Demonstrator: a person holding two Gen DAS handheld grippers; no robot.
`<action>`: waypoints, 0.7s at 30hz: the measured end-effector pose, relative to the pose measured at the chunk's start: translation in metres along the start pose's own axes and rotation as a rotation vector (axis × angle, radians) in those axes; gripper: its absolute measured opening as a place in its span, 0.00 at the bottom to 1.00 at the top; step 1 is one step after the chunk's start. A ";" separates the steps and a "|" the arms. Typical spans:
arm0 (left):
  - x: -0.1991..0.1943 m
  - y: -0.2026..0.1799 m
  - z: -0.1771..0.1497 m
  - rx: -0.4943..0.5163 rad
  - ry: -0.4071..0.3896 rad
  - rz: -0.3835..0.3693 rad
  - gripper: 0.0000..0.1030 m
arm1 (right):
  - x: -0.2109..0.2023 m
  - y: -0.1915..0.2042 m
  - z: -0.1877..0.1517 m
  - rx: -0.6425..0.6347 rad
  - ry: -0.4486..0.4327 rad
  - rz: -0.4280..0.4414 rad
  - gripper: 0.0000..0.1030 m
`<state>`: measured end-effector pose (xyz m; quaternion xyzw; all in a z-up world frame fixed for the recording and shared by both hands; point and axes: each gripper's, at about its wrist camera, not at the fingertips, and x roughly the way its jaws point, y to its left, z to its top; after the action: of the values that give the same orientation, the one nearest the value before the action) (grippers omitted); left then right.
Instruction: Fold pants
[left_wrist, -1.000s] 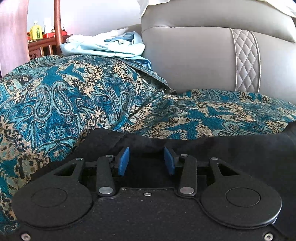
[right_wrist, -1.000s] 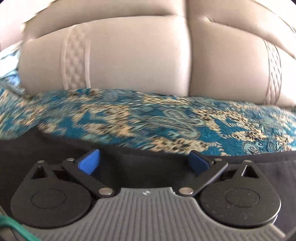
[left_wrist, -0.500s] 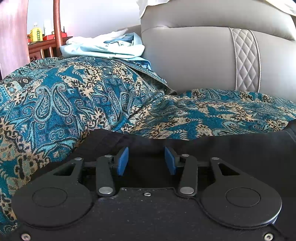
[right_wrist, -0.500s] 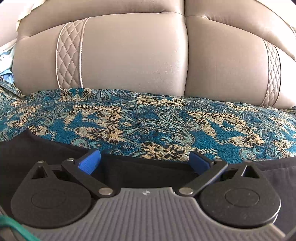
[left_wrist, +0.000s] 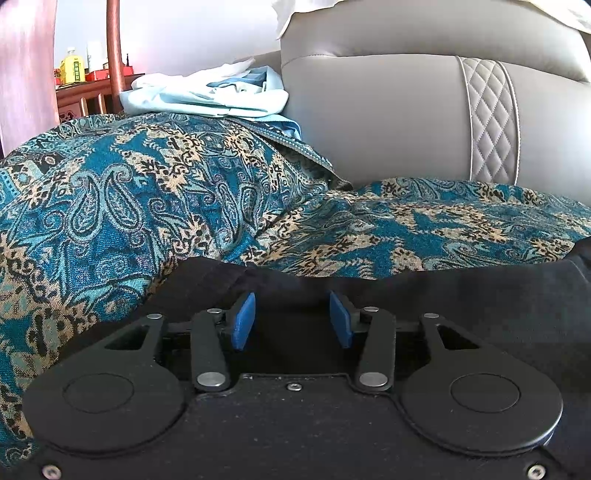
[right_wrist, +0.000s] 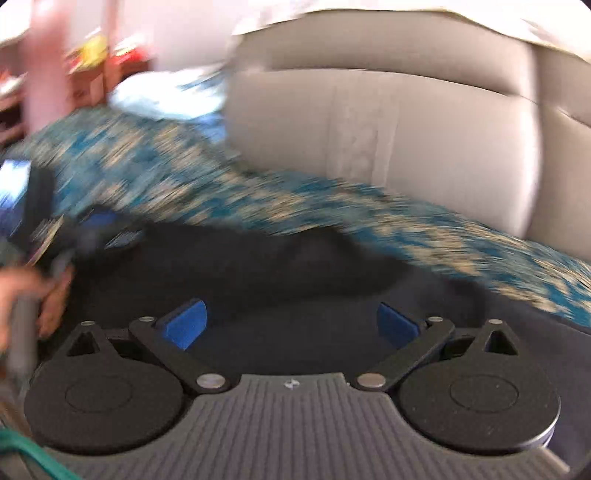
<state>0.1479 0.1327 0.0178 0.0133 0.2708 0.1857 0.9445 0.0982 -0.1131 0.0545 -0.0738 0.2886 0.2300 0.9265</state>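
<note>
While soft black pants (left_wrist: 461, 295) are spread over paisley woven cloth (left_wrist: 110, 206), both grippers' blue pads (left_wrist: 243, 321) are held apart, unclamped.

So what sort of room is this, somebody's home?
Most likely a home living room: a grey leather sofa draped with a teal paisley throw, loose laundry piled on it, and a wooden sideboard behind.

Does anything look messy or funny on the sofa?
Yes. A rumpled heap of pale blue clothes sits on the blue paisley throw, beside the grey leather sofa back. The throw itself is bunched into a hump on the left. The black pants lie flat in front; nothing looks spilled or torn.
</note>
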 end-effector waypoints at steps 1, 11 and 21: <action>0.000 0.000 0.000 -0.001 0.000 -0.001 0.43 | 0.002 0.013 -0.004 -0.039 0.013 0.008 1.00; -0.002 0.005 0.000 -0.032 -0.002 -0.034 0.48 | 0.000 -0.023 -0.023 -0.027 0.065 -0.094 1.00; 0.001 0.011 0.001 -0.089 0.025 -0.005 0.70 | -0.024 -0.172 -0.036 0.249 0.137 -0.336 1.00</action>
<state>0.1452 0.1438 0.0192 -0.0316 0.2739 0.1956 0.9411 0.1435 -0.2842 0.0396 -0.0215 0.3604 0.0294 0.9321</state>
